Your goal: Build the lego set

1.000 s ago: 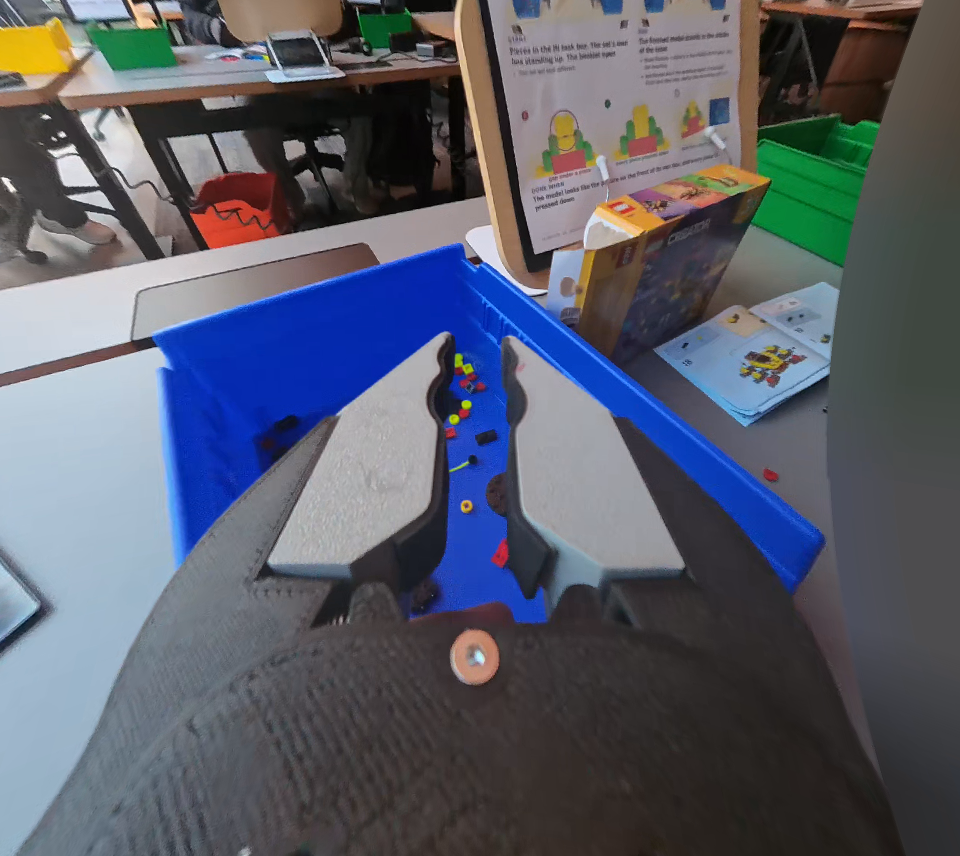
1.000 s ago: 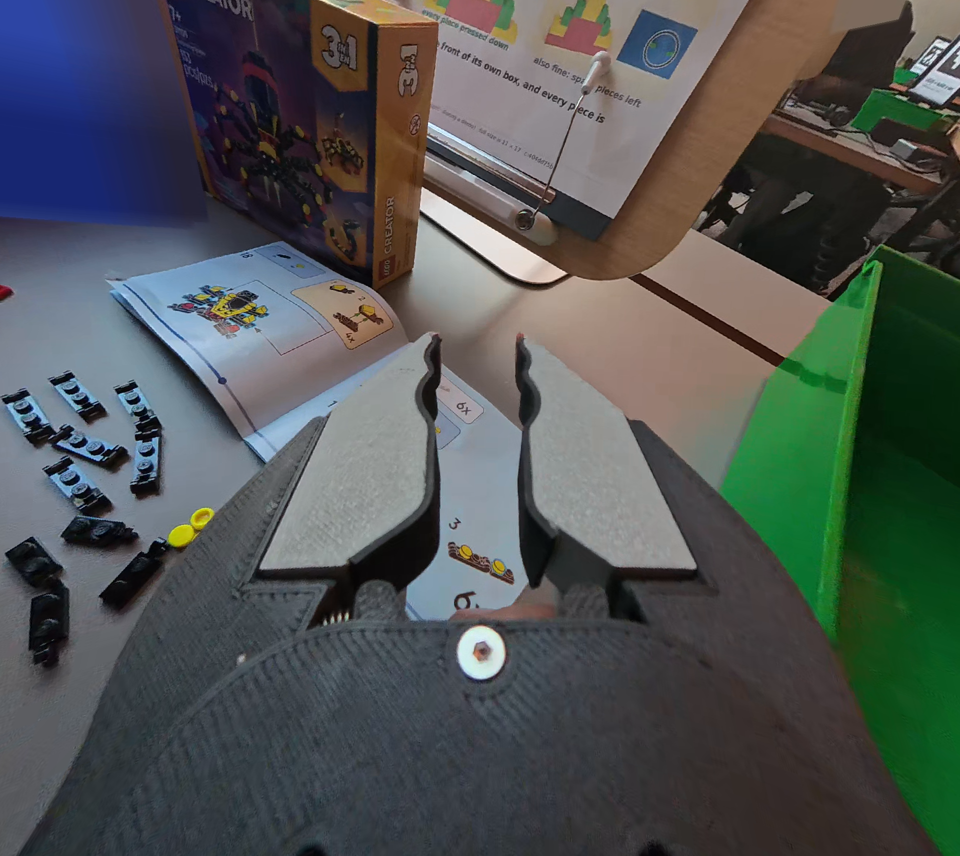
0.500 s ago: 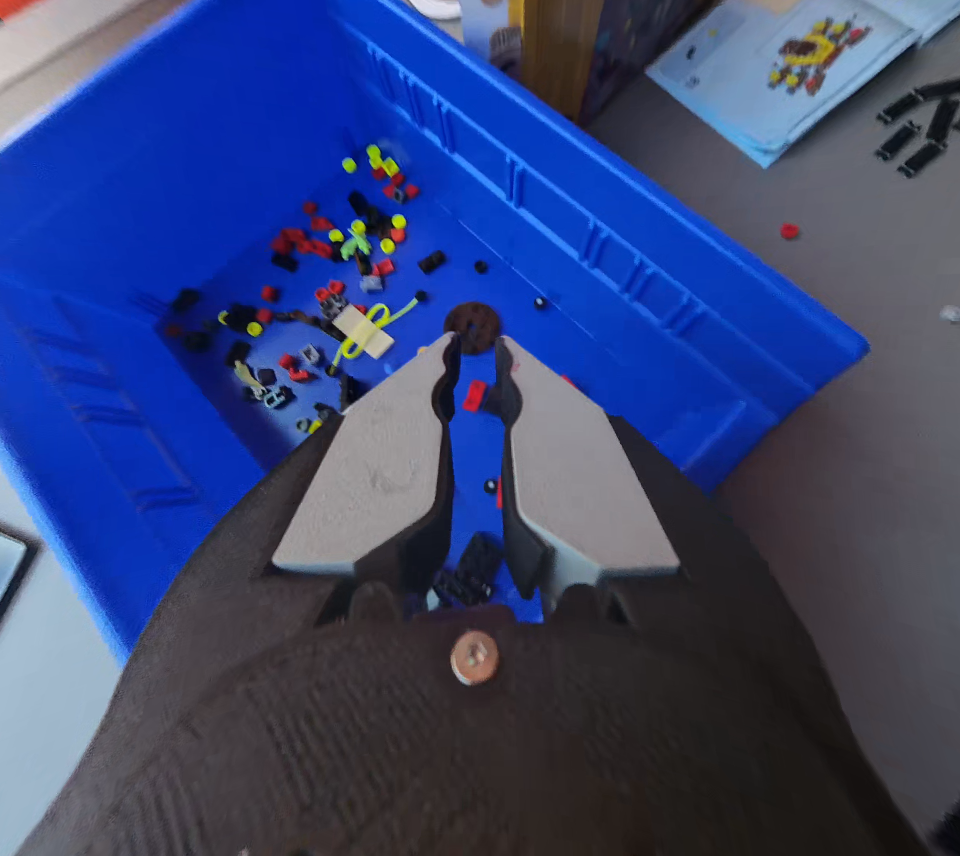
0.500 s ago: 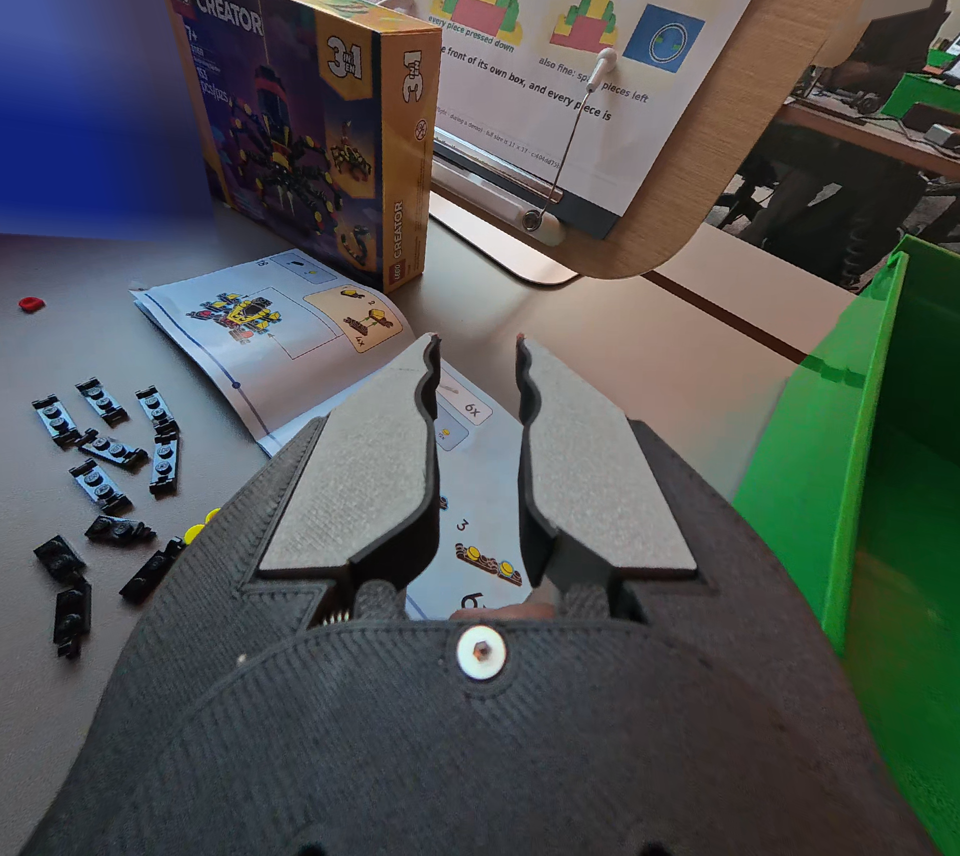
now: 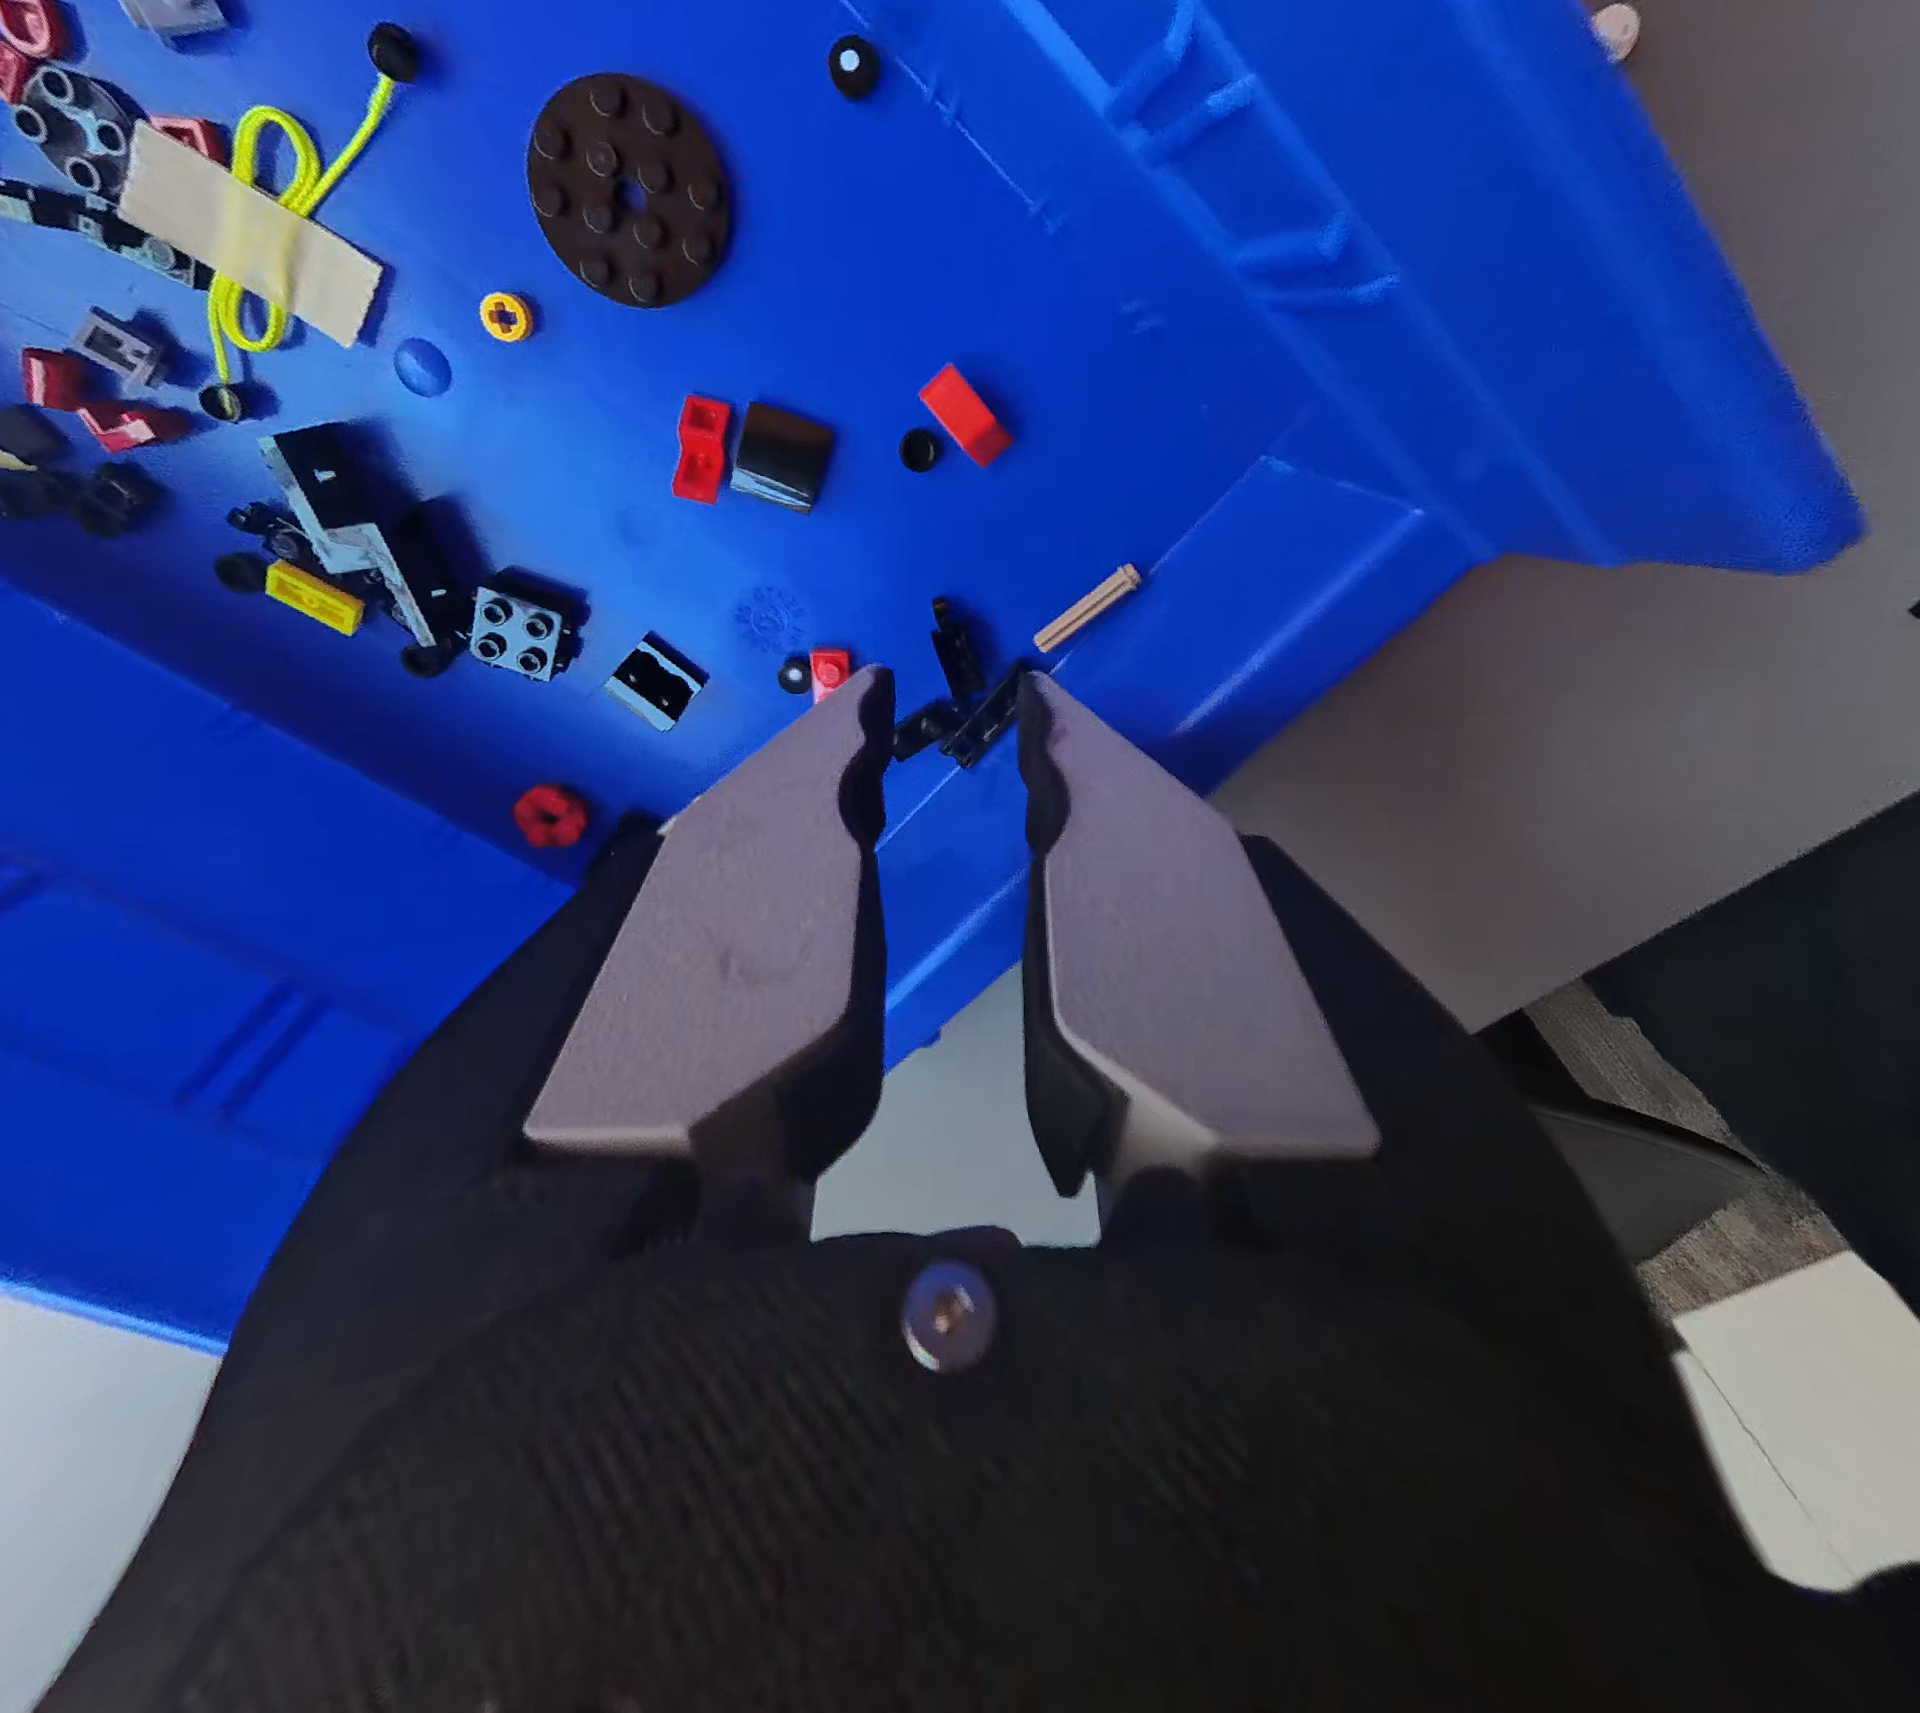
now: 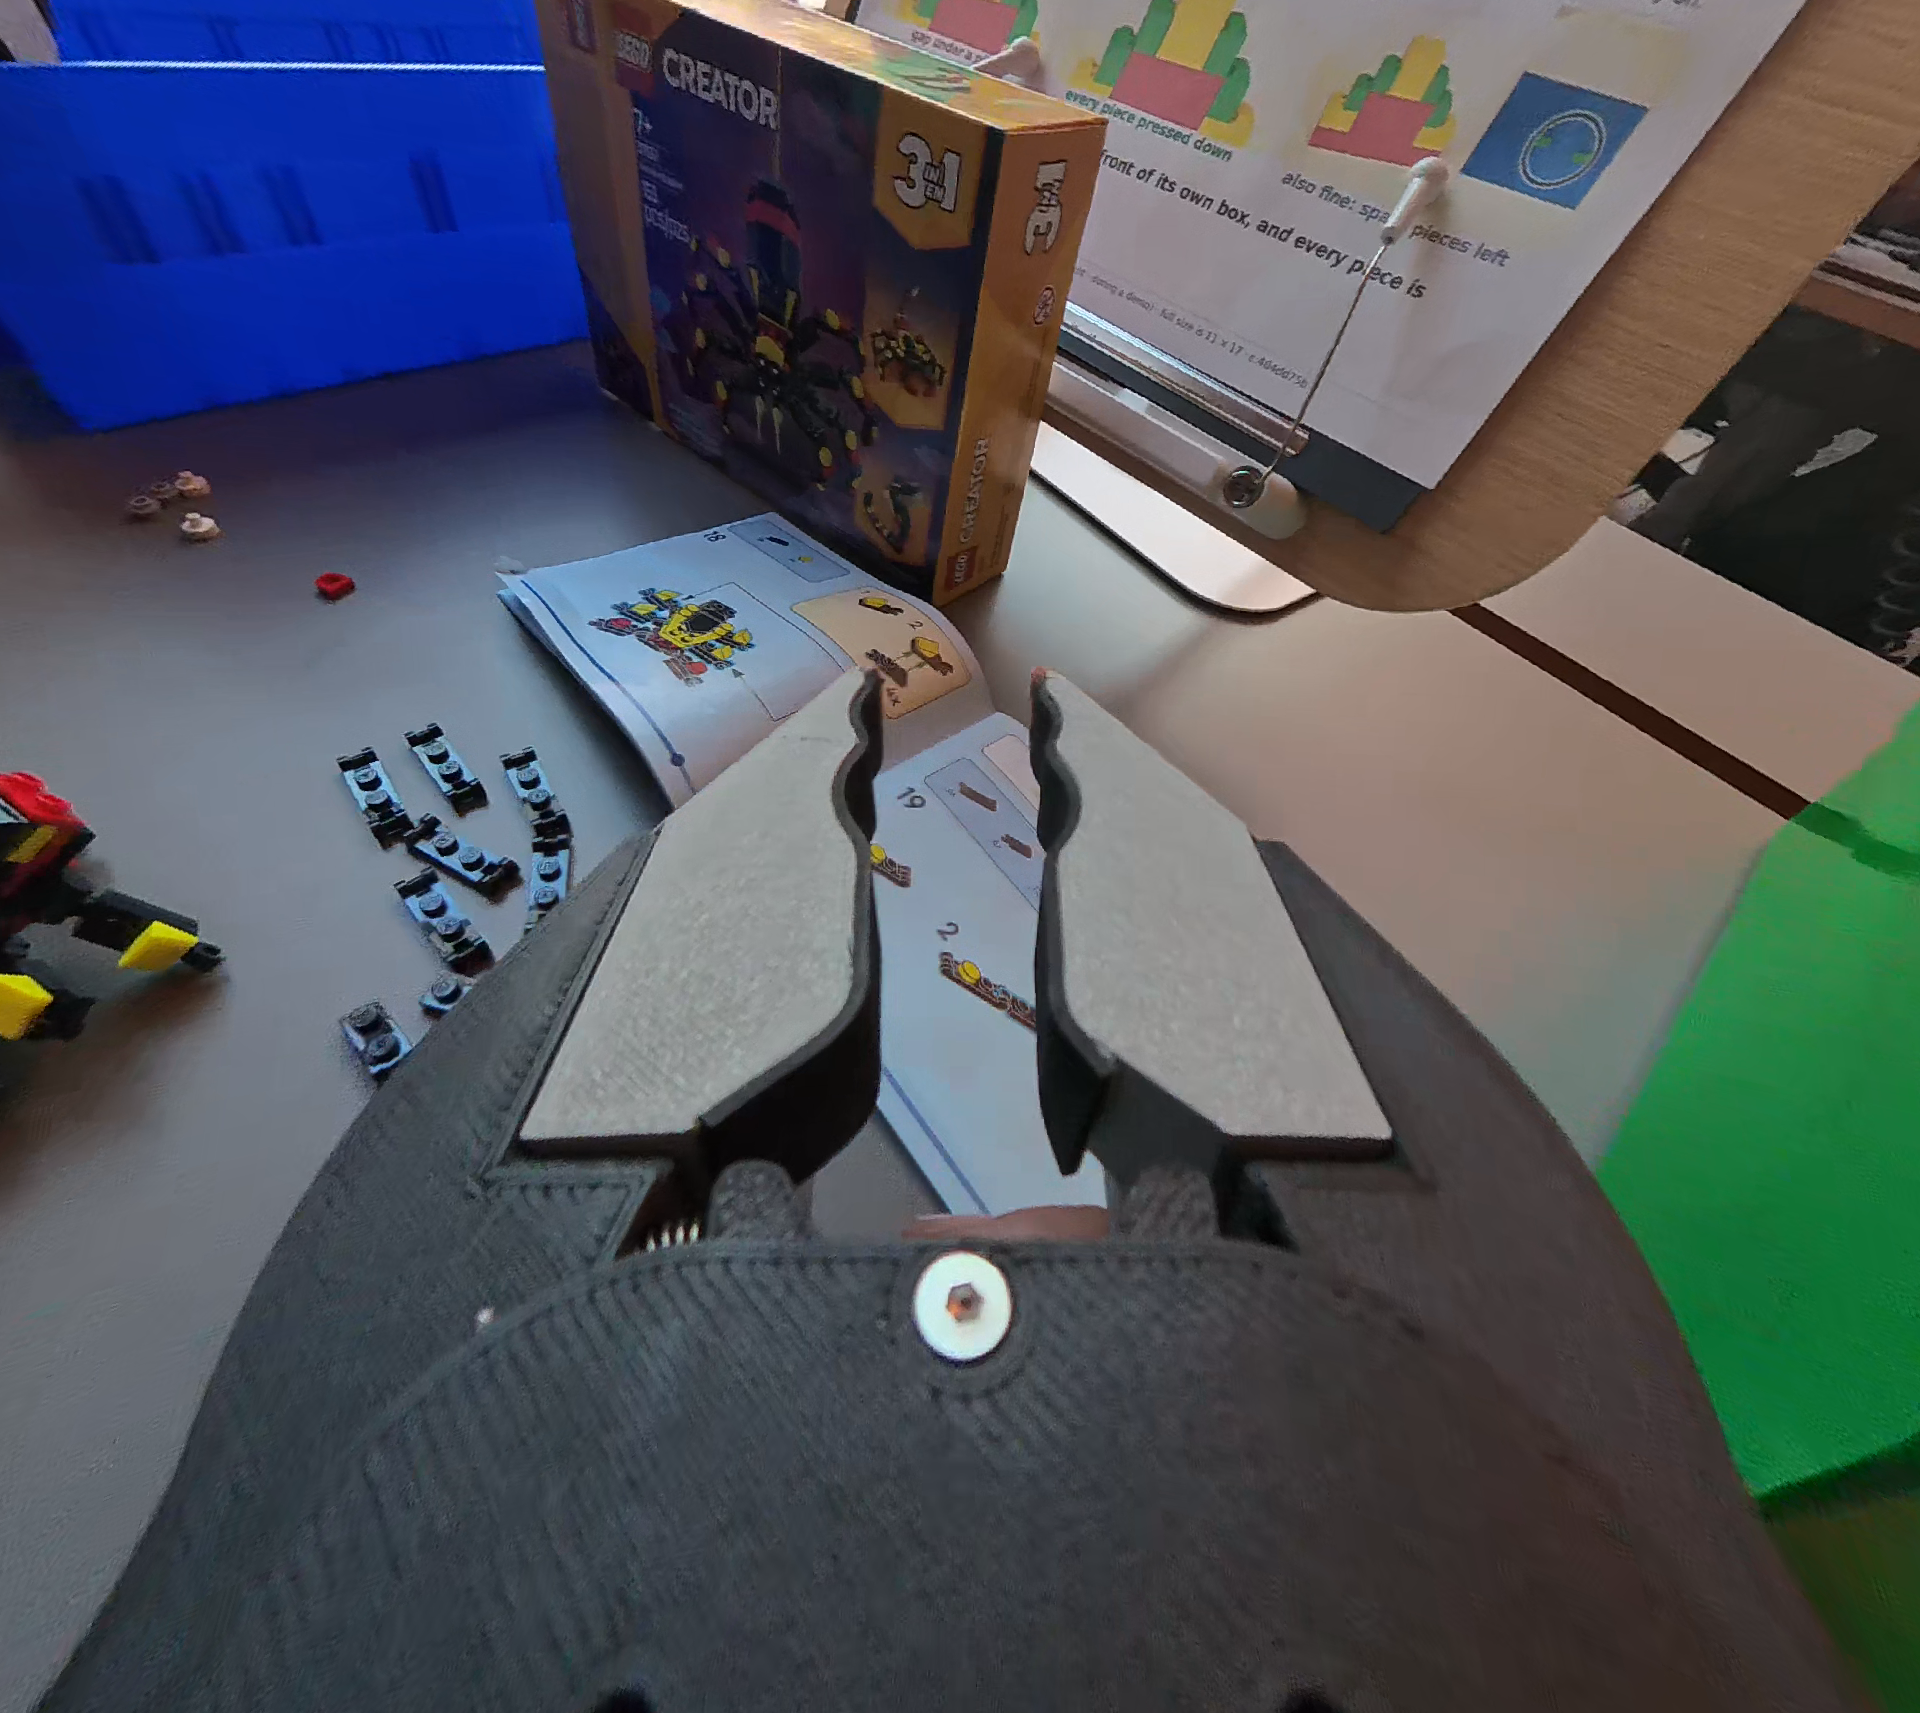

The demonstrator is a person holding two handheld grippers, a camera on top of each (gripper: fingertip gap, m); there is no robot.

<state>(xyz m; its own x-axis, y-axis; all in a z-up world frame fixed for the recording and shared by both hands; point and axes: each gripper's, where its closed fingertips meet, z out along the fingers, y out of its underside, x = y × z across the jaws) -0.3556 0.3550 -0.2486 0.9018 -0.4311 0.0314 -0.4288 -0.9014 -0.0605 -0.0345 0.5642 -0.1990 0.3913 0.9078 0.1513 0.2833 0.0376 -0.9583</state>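
My left gripper (image 5: 954, 695) is open and empty, low inside the blue bin (image 5: 1195, 136), its tips on either side of small black hinge pieces (image 5: 961, 718) on the bin floor. Many loose pieces lie there, among them a dark round plate (image 5: 631, 190) and a red brick (image 5: 964, 414). My right gripper (image 6: 954, 697) is open and empty above the open instruction booklet (image 6: 727, 624). Several black plates (image 6: 457, 842) lie on the table to its left. A part-built red, black and yellow model (image 6: 62, 915) shows at the left edge.
The lego box (image 6: 821, 281) stands behind the booklet, with the blue bin (image 6: 281, 209) to its left. A wooden stand with an instruction sheet (image 6: 1351, 105) is at the back right. A green bin (image 6: 1787, 1144) is close on the right. A red piece (image 6: 335, 586) and tan studs (image 6: 171, 500) lie loose. Some 40 cm of space lies between my two pairs of fingers. The red brick (image 5: 964, 414) is closer to my left gripper, around 5 cm from its tips; the right tips are 35 cm off. The dark round plate (image 5: 631, 190) is closer to my left gripper, around 9 cm from its tips; the right tips are 35 cm off.
My left gripper has dropped deep into the blue bin and tilted down toward its near corner, with the jaws a little wider. My right gripper has drawn back and left, bringing the model into view.
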